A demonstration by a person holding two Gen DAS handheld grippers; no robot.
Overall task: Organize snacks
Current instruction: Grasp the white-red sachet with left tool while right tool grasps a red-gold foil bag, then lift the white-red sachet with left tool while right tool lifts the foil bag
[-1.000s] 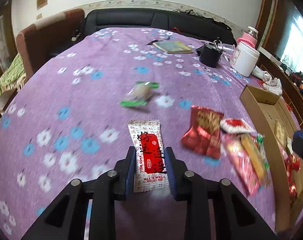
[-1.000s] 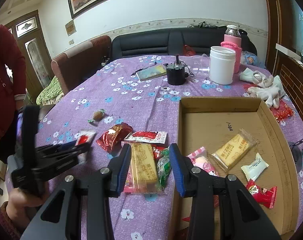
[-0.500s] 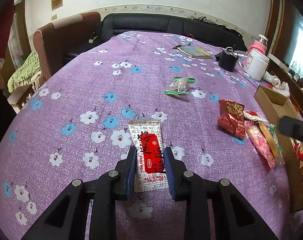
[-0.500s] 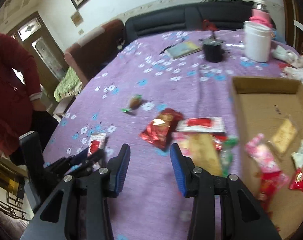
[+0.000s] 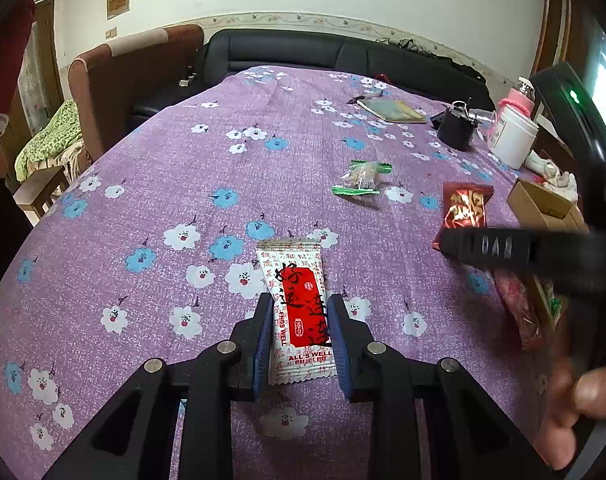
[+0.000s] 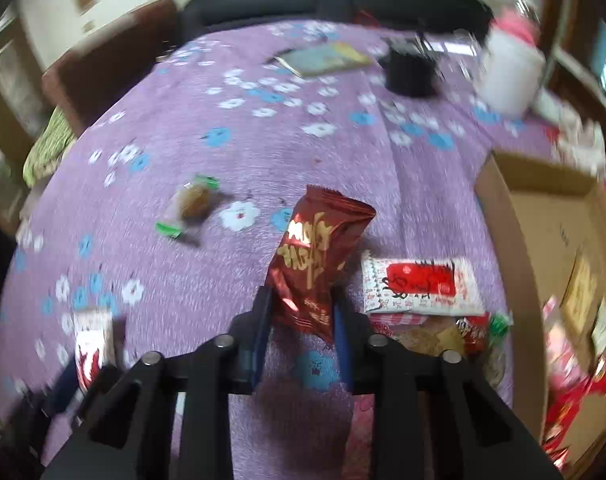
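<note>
The table is covered by a purple floral cloth [image 5: 223,168]; a black sofa [image 5: 343,52] and a brown armchair [image 5: 135,72] are set behind it. A white-and-red snack packet [image 5: 299,312] is clamped in the left gripper [image 5: 301,336]. The right gripper [image 6: 299,332] has just been closing, and a dark red snack bag [image 6: 319,256] is pinched between its pads. A cardboard box [image 6: 511,232] is placed at the right.

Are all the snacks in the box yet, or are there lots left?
Not yet. A few snacks already lie in the cardboard box. The left gripper holds the white and red packet; the right gripper's jaws have just closed on the dark red packet. Left on the purple cloth: the green-ended candy, another white packet and the small pile under it.
</note>
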